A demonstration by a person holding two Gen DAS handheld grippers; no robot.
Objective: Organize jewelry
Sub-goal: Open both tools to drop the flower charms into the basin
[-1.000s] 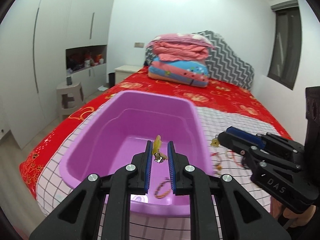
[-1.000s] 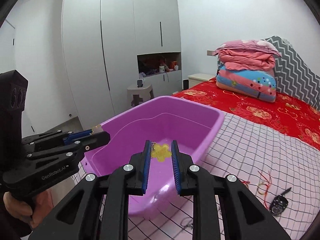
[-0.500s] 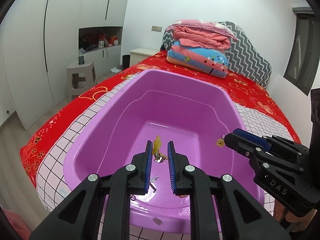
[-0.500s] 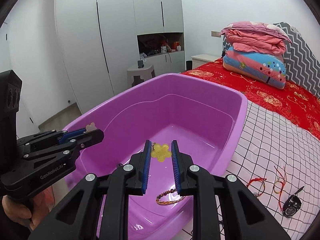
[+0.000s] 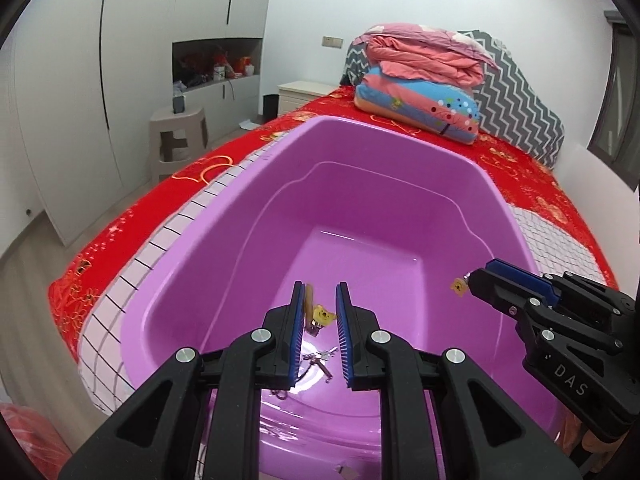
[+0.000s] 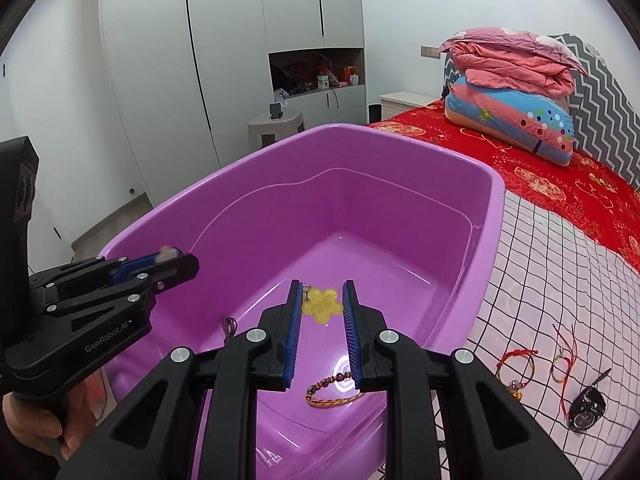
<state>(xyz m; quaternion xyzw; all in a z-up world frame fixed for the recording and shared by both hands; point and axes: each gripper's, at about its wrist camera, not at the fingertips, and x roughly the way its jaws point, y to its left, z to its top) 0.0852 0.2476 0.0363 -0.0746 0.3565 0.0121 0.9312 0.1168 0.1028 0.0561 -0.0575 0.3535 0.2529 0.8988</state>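
A purple plastic basin stands on the bed. My left gripper hangs over the basin's near end, shut on a small yellow bear charm with a pale tag against the left pad. My right gripper is beside it over the basin, shut on a yellow flower pendant. On the basin floor lie a beaded bracelet and a small metal chain with keys.
On the checked sheet right of the basin lie two red string bracelets and a black key fob. Folded quilts are stacked at the bed's head. A stool and wardrobes stand to the left.
Both grippers have moved forward and down over the basin, whose floor now fills the views. Each still grips its charm with the same jaw gap.
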